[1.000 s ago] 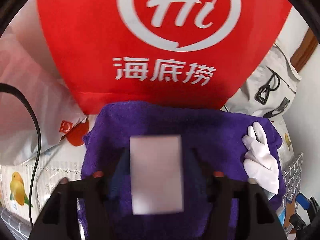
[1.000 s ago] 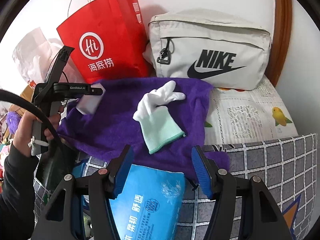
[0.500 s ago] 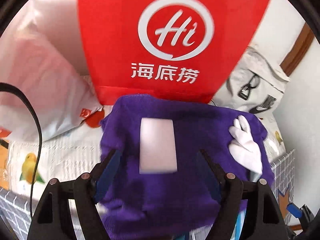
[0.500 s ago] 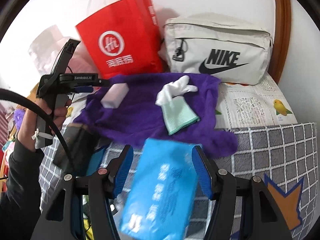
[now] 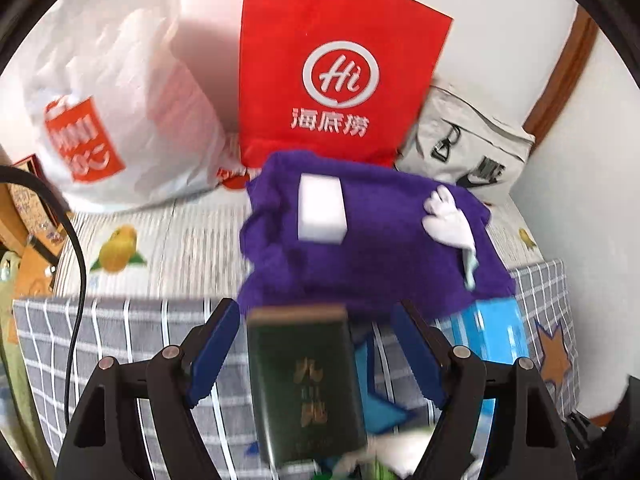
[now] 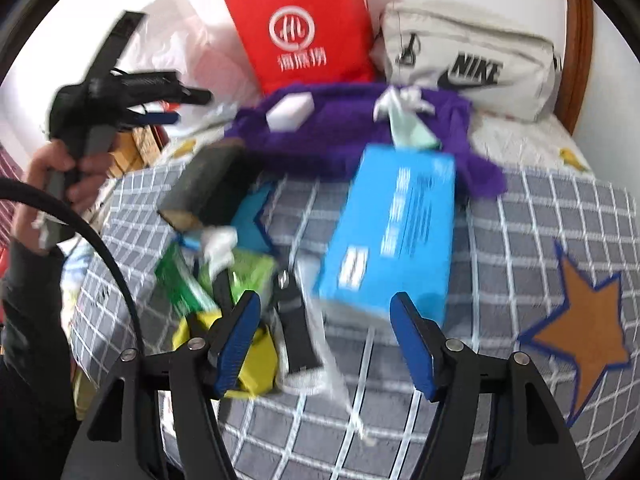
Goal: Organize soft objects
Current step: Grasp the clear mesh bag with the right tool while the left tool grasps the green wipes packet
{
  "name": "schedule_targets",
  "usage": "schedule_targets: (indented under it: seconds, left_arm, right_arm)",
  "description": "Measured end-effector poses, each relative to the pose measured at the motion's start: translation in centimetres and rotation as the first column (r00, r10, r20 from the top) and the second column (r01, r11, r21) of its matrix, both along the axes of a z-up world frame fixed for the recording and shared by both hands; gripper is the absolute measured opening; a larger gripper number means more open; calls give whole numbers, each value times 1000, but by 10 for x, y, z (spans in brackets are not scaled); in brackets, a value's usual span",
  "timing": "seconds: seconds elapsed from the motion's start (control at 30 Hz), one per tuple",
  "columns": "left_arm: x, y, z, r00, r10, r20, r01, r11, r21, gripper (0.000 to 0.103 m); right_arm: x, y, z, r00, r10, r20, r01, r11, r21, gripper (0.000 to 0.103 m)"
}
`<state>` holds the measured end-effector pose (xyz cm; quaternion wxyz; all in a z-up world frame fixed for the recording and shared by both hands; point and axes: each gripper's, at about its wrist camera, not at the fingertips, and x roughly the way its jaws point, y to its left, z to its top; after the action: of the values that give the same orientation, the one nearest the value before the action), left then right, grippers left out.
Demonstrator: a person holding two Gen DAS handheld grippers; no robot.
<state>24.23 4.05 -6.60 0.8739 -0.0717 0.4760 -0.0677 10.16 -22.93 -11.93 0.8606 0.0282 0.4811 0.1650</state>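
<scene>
A purple towel [image 5: 380, 256] [image 6: 340, 128] lies on the bed. On it rest a white sponge block [image 5: 321, 213] [image 6: 289, 112] and a white glove with a green cuff [image 5: 450, 226] [image 6: 404, 114]. A blue tissue pack [image 6: 394, 232] [image 5: 494, 334] lies in front of the towel. My left gripper [image 5: 316, 356] is open and empty, above a dark green box [image 5: 306, 384]; it also shows at the left of the right wrist view [image 6: 160, 96]. My right gripper [image 6: 324, 340] is open and empty, just short of the blue pack.
A red paper bag [image 5: 340, 76] [image 6: 304, 28], a white plastic bag [image 5: 116, 116] and a grey Nike pouch [image 6: 468, 60] [image 5: 464, 148] stand at the back. Green and yellow packets [image 6: 224, 280] and the dark box [image 6: 208, 184] lie on the grey checked blanket [image 6: 520, 280].
Both grippers have pulled back from the towel. The sponge, earlier between the left fingers, now lies free on the towel. More of the blanket and its clutter has come into view.
</scene>
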Motion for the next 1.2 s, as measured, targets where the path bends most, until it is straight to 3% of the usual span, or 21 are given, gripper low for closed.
schedule_targets:
  seconds: [0.07,0.13,0.2,0.33,0.37,0.4,0.63,0.83,0.93,1.07,1.17,1.2]
  left_arm:
    - [-15,-1,-1,1000,-4,-5,4,1000,7,78]
    - [-31,0,-3,1000,-7,-5,7,1000,21,78]
    - [-46,1,-6,1000,-8,-8,8,1000,30,78]
    - [-71,-3,-18,999,-23,-27,24,999,33,78]
    - [-78,-5,-23,999,-28,-38,29,999,30,78]
    - [-84,-7,-26,998,-34,-46,35,999,24,78]
    - [-100,-33,-60,992,-87,-96,90,995,31,78]
    - [-107,-26,-76,990,-94,-103,100,993,59,78]
    - [-106,-18,-87,986,-123,-114,126,992,21,78]
    - [-110,-14,-97,975,-192,-114,183,979,-86,78]
    - [-118,-17,-97,968,-230,-102,224,972,-67,75]
    - [-121,-17,-96,966,-238,-97,232,970,-66,69]
  right_arm:
    - [-2,-1,-11,1000,-1,-25,1,1000,11,64]
    - [-2,-1,-20,999,0,-46,1,1000,23,56]
    - [0,1,-30,998,5,-67,-3,999,38,40]
    - [8,6,-52,993,14,-117,-8,999,50,29]
    - [9,7,-56,993,17,-120,-10,998,59,13]
    - [11,8,-59,992,20,-124,-12,998,68,7]
    - [-3,2,-42,997,18,-71,-11,995,97,1]
    - [-22,-20,-15,1000,-17,-14,18,996,91,1]
    - [-30,-29,-6,1000,-27,7,26,995,95,1]
    - [-34,-29,-1,999,-23,23,21,996,88,1]
    - [-32,-26,-3,1000,-16,15,15,996,93,1]
    - [-32,-26,-3,1000,-15,12,14,996,93,1]
